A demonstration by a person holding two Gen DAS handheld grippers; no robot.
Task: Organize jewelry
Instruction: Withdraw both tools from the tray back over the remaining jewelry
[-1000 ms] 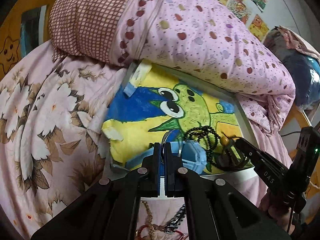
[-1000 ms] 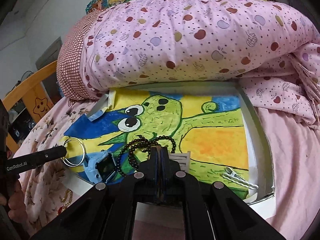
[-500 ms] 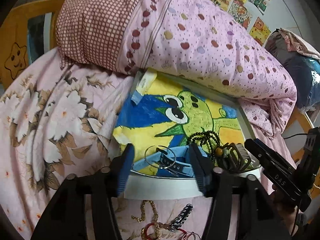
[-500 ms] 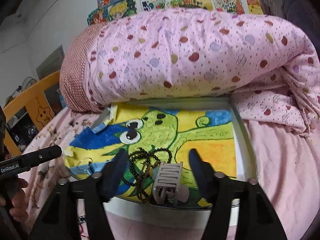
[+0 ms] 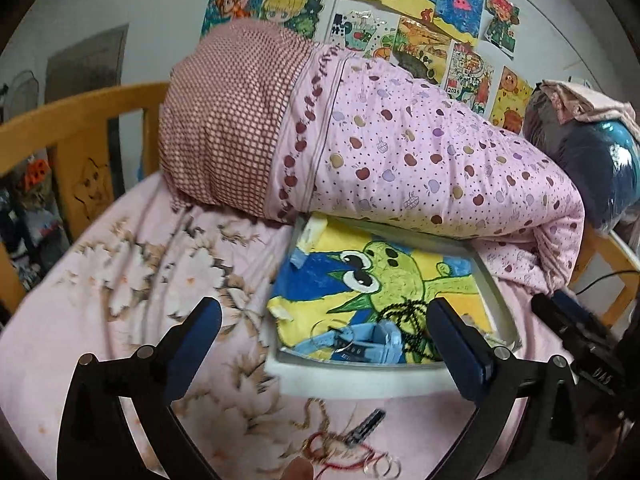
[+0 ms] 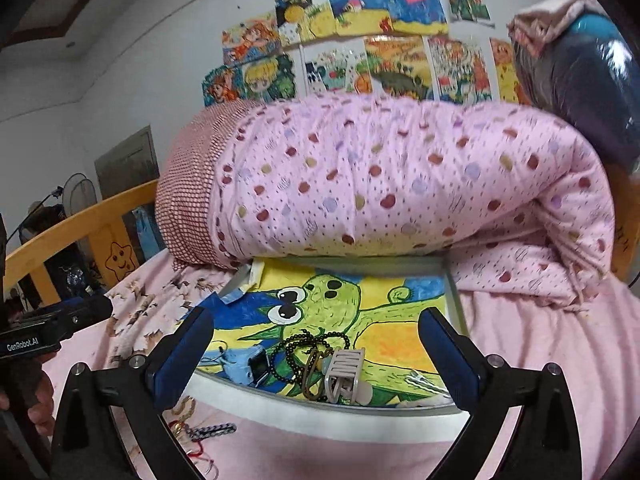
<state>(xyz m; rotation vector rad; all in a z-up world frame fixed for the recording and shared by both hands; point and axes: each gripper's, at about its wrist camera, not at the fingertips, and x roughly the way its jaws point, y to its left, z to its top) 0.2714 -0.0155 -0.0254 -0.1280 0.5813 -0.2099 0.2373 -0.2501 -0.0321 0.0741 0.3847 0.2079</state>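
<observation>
Jewelry lies in two places: black beads (image 6: 308,344), a blue watch (image 5: 360,344) and a grey hair claw (image 6: 344,372) sit in the painted tray (image 5: 360,380) ahead of both grippers, while chains (image 5: 320,428) lie on the bedsheet (image 5: 140,280) below the left gripper (image 5: 324,336). Left gripper and right gripper (image 6: 316,340) are opening, nothing between their jaws.

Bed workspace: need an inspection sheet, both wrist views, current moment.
Surface: pink floral bedsheet.
Job's things: white tray lined with a frog drawing holds black bead string, blue watch, ring, grey hair claw, hair pins.
Clutter: gold chain, red cord, dark clip on the sheet before the tray.
Grippers: left gripper and right gripper jaws opening, nothing between them.
Cables: black cable at right.
Surroundings: rolled quilt, wall drawings, wooden bedrail.
</observation>
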